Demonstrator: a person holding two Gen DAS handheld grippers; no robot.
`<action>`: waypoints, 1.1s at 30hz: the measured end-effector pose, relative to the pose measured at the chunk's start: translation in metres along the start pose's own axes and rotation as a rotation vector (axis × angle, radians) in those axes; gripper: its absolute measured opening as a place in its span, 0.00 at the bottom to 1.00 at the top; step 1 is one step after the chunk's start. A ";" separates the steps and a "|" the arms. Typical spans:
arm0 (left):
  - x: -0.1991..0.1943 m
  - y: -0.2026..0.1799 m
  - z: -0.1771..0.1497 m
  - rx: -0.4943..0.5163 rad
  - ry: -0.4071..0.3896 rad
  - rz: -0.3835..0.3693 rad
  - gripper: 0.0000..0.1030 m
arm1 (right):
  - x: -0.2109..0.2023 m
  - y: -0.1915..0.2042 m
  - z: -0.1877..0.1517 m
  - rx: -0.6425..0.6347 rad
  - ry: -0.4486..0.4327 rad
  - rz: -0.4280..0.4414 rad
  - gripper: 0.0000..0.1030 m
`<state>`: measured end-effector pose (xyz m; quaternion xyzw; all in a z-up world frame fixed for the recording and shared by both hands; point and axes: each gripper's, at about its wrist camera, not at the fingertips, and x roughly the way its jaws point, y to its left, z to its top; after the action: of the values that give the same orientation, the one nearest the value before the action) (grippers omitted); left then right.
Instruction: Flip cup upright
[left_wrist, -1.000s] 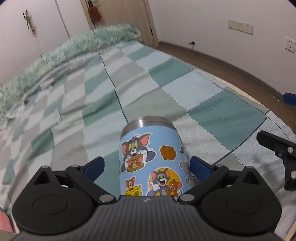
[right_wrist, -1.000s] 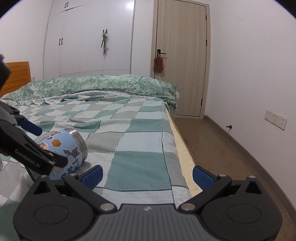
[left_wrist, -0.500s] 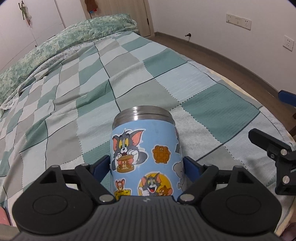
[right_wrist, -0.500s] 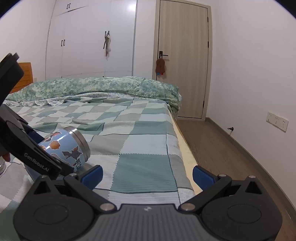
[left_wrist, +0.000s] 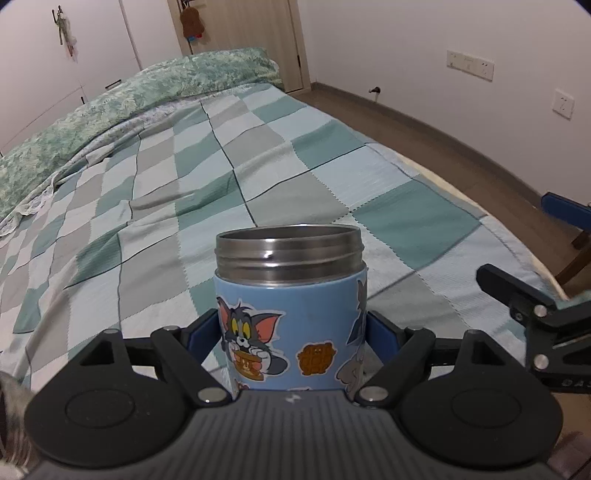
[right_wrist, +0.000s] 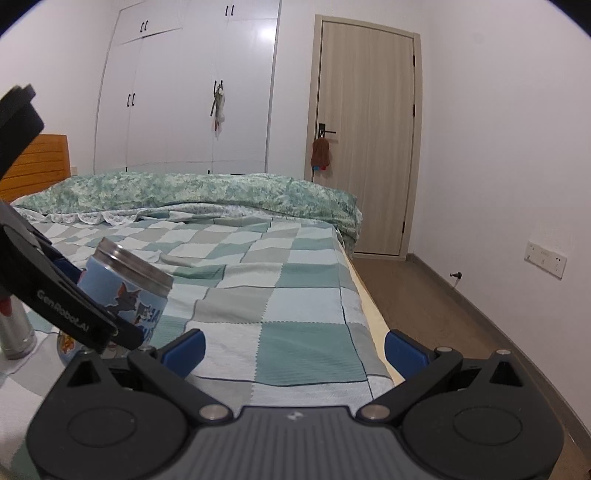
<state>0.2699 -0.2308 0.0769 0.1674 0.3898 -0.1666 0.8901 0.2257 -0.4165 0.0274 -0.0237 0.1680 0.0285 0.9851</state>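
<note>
The cup (left_wrist: 291, 306) is a blue steel tumbler with cartoon cat and mouse stickers and a bare metal rim. My left gripper (left_wrist: 291, 332) is shut on the cup, its blue pads (left_wrist: 199, 332) pressing both sides. In the right wrist view the cup (right_wrist: 125, 284) is tilted, rim pointing up and to the right, held in the left gripper (right_wrist: 74, 314) above the checked bedspread (right_wrist: 277, 295). My right gripper (right_wrist: 293, 347) is open and empty over the bed's right side.
A steel bottle (right_wrist: 14, 332) stands at the left edge of the right wrist view. A rolled green quilt (right_wrist: 192, 192) lies across the far end of the bed. The bed's right edge (right_wrist: 369, 302) drops to a wooden floor (right_wrist: 424, 295). The right gripper's body (left_wrist: 535, 314) shows at right.
My left gripper closed on the cup and lifted it, swinging its rim upward from lying flat. The right gripper stayed put and open.
</note>
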 end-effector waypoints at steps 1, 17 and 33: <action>-0.007 0.001 -0.003 -0.006 -0.005 -0.002 0.82 | -0.005 0.002 0.001 0.001 -0.004 0.001 1.00; -0.088 0.044 -0.088 -0.143 0.077 -0.076 0.82 | -0.077 0.066 -0.001 -0.038 0.014 0.100 1.00; -0.048 0.065 -0.112 -0.274 0.086 -0.069 0.85 | -0.095 0.083 -0.025 -0.039 0.127 0.087 1.00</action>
<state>0.1954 -0.1172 0.0518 0.0378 0.4523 -0.1351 0.8808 0.1225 -0.3394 0.0321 -0.0372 0.2304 0.0728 0.9696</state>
